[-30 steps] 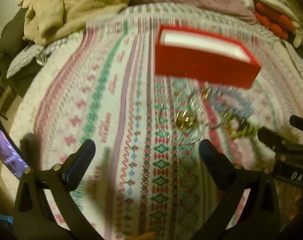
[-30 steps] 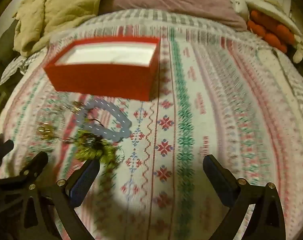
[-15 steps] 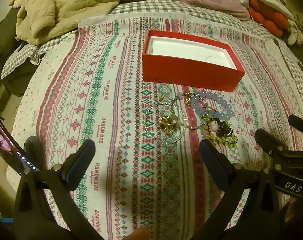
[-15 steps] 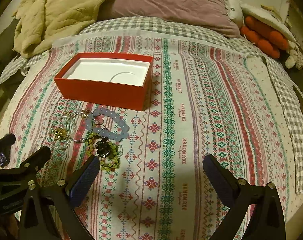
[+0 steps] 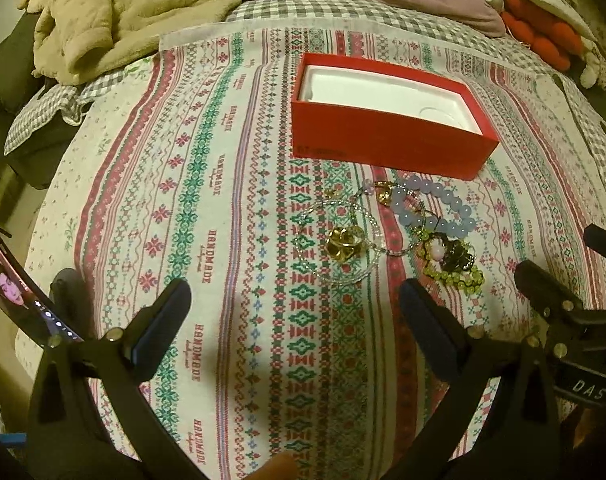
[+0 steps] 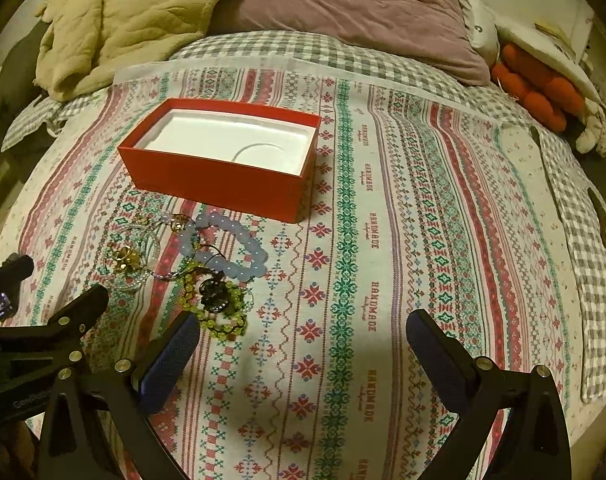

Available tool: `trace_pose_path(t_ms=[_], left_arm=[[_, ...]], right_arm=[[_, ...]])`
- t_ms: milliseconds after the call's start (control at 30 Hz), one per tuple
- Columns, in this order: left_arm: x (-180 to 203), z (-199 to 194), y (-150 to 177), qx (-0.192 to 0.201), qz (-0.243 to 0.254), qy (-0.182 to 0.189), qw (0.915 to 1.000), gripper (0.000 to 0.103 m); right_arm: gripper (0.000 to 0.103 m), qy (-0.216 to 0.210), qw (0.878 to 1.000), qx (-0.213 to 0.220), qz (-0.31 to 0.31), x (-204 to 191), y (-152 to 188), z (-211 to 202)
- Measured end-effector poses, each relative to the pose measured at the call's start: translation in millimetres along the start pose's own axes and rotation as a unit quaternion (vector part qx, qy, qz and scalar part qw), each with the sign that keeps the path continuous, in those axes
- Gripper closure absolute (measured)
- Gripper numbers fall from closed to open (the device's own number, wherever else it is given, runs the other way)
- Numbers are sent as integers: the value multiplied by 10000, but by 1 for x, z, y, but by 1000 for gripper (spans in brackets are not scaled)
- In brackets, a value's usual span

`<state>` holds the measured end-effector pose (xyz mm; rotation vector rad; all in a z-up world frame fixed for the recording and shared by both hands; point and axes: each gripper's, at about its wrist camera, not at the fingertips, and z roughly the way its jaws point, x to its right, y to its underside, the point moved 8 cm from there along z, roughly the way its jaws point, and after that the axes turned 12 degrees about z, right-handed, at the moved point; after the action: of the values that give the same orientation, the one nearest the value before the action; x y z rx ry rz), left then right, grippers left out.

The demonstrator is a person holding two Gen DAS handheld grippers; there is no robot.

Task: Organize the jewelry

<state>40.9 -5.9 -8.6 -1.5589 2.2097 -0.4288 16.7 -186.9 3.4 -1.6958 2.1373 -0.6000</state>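
Bed under a patterned cloth carries everything here, with a tan blanket and a mauve pillow heaped at the far end. On the cloth sits the red box, lid off, its white moulded tray bare. Just in front of the box, apart from it, lies the jewelry in one loose tangle: a blue bead bracelet, a clear bead loop round a gold charm, and a green bead piece with a dark pendant nearest the tools.

Both tools hang above the cloth with jaws spread wide and nothing between them. The left tool points at bare cloth with the gold charm just ahead and slightly to its right; the right tool has the green piece just beside its left finger, and the rest of the pile further off to the left.

Nothing has reached the box yet, so the step in hand looks like the first pick. The pieces overlap, and pulling one may drag its neighbours. The green piece seems the sensible start: it lies at the pile's near edge and closest to the right tool. That tool would need to shift left to centre over it, come down, and close on a bunched part of the strand rather than a single bead, which could roll out. A slow lift would show whether the blue bracelet is snagged; the left tool could pin the rest.
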Motion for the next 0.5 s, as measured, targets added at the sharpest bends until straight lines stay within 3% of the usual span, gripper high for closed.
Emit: trace_pose_path(t_ms=[500], left_arm=[[-3,-4,2,45,-1,-24,10000,0]], right_arm=[[0,20,10000,-72,62,-2,1,4]])
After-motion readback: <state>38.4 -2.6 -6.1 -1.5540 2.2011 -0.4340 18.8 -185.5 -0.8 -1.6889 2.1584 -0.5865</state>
